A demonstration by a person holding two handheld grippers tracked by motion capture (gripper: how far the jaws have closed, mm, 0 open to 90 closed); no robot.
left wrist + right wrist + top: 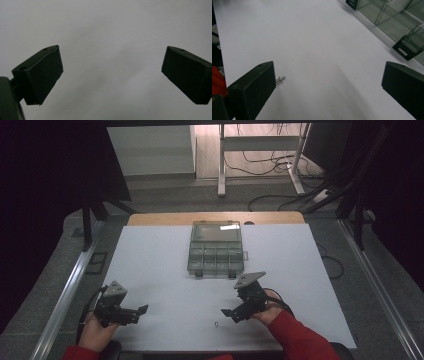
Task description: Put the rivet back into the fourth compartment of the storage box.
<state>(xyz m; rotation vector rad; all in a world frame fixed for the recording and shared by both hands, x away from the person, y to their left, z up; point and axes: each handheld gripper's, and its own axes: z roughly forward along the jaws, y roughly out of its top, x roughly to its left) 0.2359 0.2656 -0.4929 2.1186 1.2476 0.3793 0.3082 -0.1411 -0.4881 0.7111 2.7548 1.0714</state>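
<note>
Small screw [216, 324] lying on the white desk [160, 270] near its front edge, right tongs [231, 314] apart just beside it, left tongs [142, 312] apart, clear compartment box [216, 249] farther back

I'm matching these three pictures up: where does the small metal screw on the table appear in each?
High view: the screw lies near the table's front edge, just left of the right gripper.
Left gripper view: not in it.
Right gripper view: screw at lower left, beside the left finger.
Shared landmark: the clear compartment box.
</note>
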